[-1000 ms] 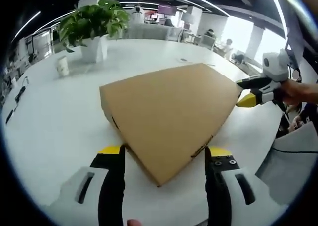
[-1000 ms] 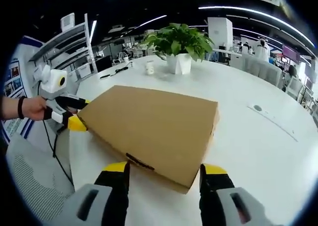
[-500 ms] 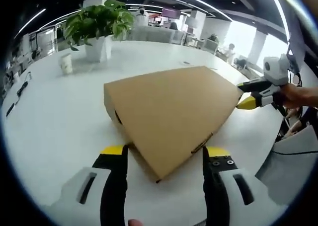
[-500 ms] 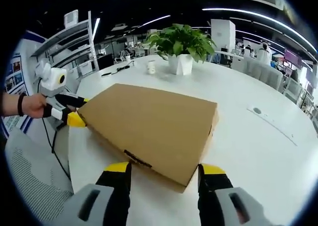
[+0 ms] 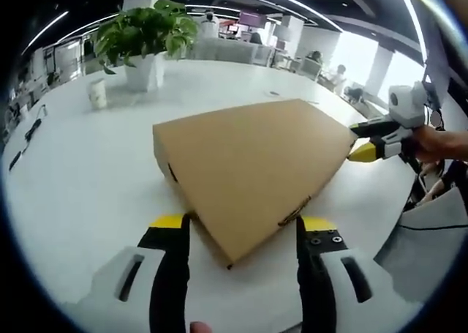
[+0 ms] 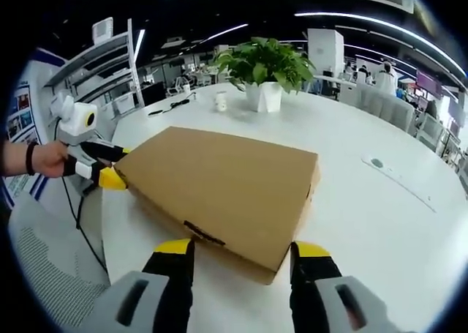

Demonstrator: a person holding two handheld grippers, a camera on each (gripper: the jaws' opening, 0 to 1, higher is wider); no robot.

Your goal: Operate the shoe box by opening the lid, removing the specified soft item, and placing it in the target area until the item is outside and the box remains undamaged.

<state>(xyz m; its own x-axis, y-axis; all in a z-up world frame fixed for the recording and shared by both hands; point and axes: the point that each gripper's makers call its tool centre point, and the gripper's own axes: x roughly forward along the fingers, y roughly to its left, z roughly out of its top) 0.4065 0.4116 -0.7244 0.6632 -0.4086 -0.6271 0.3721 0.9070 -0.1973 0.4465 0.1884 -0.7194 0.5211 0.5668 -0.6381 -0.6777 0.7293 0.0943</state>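
- Two grippers flank a closed cardboard shoe box point(image 5: 252, 165), lid down, lying flat on the white table point(image 5: 73, 186).
- Left gripper point(image 5: 238, 223): jaws spread wide around the box's near corner, gripping nothing.
- Right gripper point(image 6: 240, 249): jaws equally wide, straddling its own box corner, empty too.
- Beyond stands a potted plant point(image 6: 265, 69).

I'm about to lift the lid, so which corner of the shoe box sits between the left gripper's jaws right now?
The near corner of the shoe box, pointing down toward the camera between the left gripper jaws. The right gripper touches the far right corner.
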